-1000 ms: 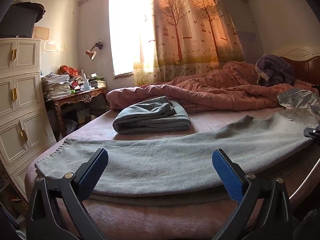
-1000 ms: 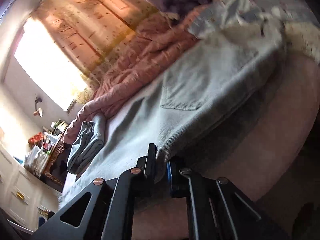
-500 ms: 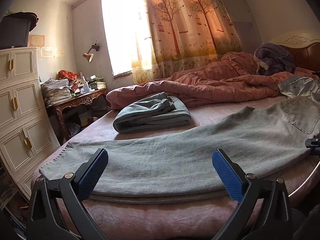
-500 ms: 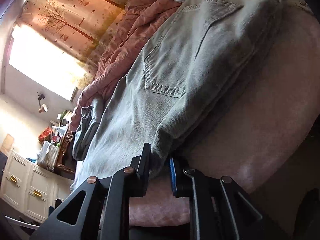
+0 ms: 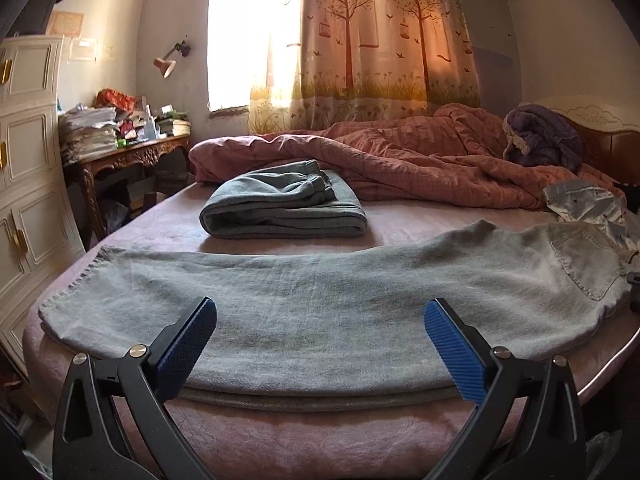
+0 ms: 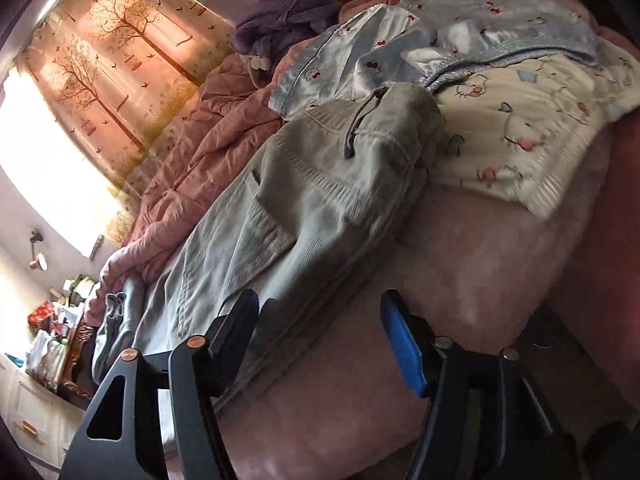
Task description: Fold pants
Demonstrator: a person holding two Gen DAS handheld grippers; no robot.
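Grey-green pants (image 5: 320,304) lie folded lengthwise along the near edge of the bed, hems at the left, waist and back pocket at the right. My left gripper (image 5: 320,344) is open and empty, just in front of the middle of the legs. In the right wrist view the same pants (image 6: 320,208) run away from me, waist and drawstring at the far end. My right gripper (image 6: 320,344) is open by the seat edge of the pants, its left finger against the cloth, holding nothing.
A folded grey garment (image 5: 284,208) lies on the pink bed sheet (image 5: 280,440) behind the pants. A rumpled pink quilt (image 5: 420,160), a purple blanket (image 5: 544,136) and printed cloths (image 6: 500,128) fill the far side. A white cabinet (image 5: 28,184) and cluttered desk (image 5: 128,152) stand left.
My right gripper has opened and let go of the pants' edge, and the waist end now lies flat on the bed. My left gripper has stayed open over the legs.
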